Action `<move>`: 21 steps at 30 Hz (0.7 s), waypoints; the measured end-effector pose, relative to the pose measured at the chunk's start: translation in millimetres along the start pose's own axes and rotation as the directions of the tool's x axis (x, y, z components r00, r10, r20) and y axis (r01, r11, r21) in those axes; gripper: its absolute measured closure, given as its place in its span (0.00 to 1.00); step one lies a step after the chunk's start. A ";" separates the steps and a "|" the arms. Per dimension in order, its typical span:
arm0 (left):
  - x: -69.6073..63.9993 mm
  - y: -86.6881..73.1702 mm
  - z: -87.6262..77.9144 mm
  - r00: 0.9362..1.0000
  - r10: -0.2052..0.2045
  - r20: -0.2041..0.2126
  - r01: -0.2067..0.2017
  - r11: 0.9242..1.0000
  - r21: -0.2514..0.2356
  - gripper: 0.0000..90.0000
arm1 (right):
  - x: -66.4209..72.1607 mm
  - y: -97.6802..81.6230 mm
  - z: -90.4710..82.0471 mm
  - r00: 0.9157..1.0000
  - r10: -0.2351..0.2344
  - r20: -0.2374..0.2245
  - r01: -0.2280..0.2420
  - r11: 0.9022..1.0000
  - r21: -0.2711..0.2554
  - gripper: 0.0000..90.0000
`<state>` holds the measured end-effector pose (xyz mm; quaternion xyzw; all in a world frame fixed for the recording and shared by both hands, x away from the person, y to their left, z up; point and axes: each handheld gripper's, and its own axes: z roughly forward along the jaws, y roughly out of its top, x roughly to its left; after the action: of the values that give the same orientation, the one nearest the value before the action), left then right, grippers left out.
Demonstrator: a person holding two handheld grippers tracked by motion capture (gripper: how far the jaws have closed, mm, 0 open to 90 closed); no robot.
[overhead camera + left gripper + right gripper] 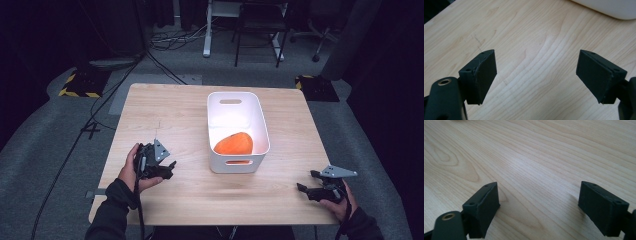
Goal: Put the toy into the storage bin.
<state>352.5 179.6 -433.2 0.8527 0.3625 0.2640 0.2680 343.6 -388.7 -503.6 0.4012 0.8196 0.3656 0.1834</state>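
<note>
Jaws of left gripper [167, 170] and right gripper [306, 184] gape wide, empty.

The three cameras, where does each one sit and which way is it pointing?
High view: above the person's side, looking forward and down on the table, white bin and orange thing; both forearms, left gripper, right gripper.
Left gripper view: rides the left gripper, facing tabletop and the bin's edge; open jaws show.
Right gripper view: rides the right gripper, low over bare wood; open jaws show.
Shared: wood tabletop.
</note>
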 end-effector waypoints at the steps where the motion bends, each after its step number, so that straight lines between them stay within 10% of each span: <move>1: 0.2 -2.5 0.0 1.000 -0.003 0.001 0.003 1.000 0.006 0.19 | 0.0 0.0 0.0 1.000 0.000 0.000 0.000 1.000 0.000 0.19; 21: -4.8 -41.9 4.0 0.999 -0.046 0.003 0.046 0.998 0.050 0.19 | 0.0 0.0 0.0 1.000 0.000 0.000 0.000 1.000 0.000 0.19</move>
<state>332.3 199.7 -464.5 0.8512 0.3879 0.2467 0.2533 343.6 -388.7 -503.6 0.4014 0.8195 0.3656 0.1833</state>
